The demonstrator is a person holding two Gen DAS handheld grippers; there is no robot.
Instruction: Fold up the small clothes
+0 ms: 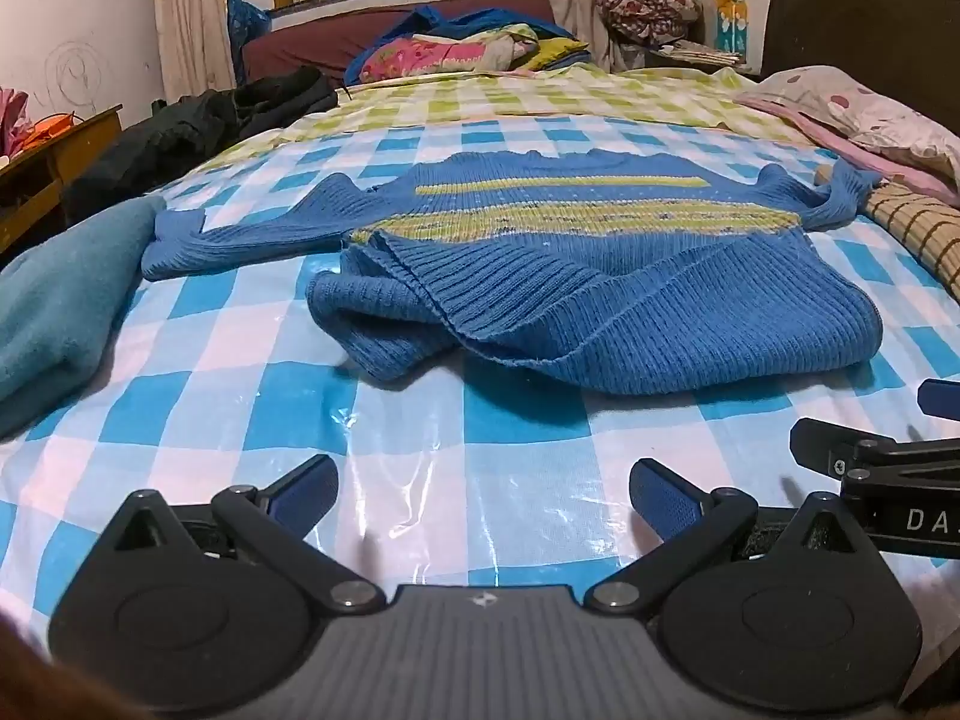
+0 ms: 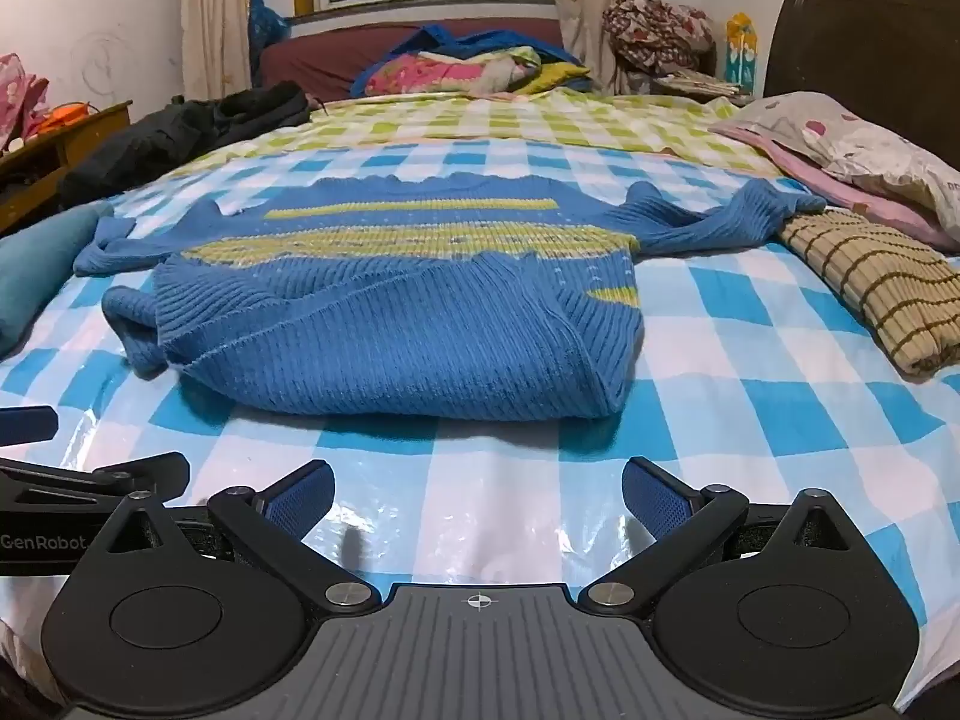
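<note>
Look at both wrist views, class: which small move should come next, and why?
Probably bring both open grippers, left and right, forward to the blue sweater: its hem is already folded up, its sleeves still lie spread, and neither gripper holds anything.

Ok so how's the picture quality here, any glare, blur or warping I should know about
Left wrist view: white glare on the shiny plastic checked sheet before the open left gripper; fisheye bows the bed, corners dark. Right wrist view: the same glare near the open right gripper; the blue sweater is sharp, with a soft shadow under its near edge.
</note>
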